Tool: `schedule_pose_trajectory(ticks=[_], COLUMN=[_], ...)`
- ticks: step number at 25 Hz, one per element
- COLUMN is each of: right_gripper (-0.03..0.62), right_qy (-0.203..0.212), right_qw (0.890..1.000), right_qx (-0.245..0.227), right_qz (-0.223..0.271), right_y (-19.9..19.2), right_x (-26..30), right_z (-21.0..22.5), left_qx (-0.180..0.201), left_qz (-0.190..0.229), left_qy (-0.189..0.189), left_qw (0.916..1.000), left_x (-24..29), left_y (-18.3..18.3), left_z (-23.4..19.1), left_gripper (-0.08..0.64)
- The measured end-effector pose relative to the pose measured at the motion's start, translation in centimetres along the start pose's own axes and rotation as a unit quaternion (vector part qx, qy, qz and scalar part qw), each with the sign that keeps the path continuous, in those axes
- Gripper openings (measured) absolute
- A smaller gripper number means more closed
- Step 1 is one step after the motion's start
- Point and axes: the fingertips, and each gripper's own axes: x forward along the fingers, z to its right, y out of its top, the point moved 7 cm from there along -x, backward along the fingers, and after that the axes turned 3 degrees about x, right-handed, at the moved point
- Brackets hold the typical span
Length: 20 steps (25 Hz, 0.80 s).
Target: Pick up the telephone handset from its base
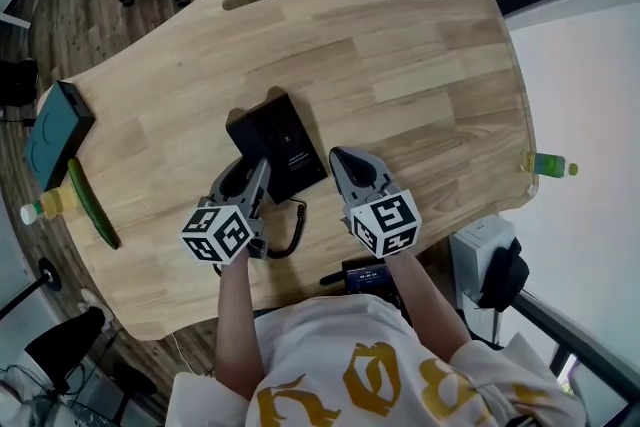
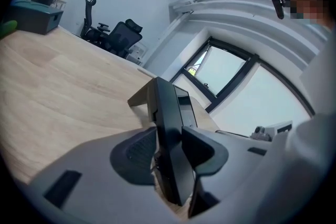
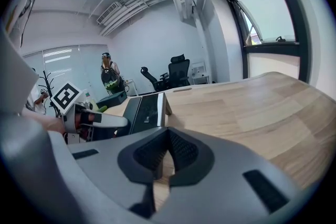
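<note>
A black telephone base (image 1: 290,150) sits near the front of the wooden table (image 1: 420,65), with its black handset (image 1: 243,133) lying along its left side. My left gripper (image 1: 248,173) is at the handset's near end. In the left gripper view the handset (image 2: 168,123) stands between the jaws of the left gripper (image 2: 167,152), which are spread around it, with a thin gap showing at the left pad. My right gripper (image 1: 348,158) hovers just right of the base with its jaws together and nothing in them (image 3: 168,149). The right gripper view shows the phone (image 3: 144,110) to its left.
A coiled cord (image 1: 295,230) trails from the phone toward the table's front edge. At the left edge lie a teal box (image 1: 55,130), a long green object (image 1: 92,205) and a bottle (image 1: 42,208). Another bottle (image 1: 548,165) stands at the right edge. Office chairs and a person (image 3: 109,76) are beyond the table.
</note>
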Motion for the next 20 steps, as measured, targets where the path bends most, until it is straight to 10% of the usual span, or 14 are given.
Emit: schedule_pose_trajectory(ticks=[20], right_gripper=[0.005], right_qy=[-0.013], right_qw=[1.000], right_qx=[-0.012], right_qz=[0.000], right_y=[-0.1], right_x=[-1.4], right_z=[-0.8], left_qx=[-0.026], left_qz=[0.014], left_qy=[-0.031], left_qw=[0.9991], left_x=[-0.9], left_y=[0.3], left_z=[0.8], left_gripper=[0.089])
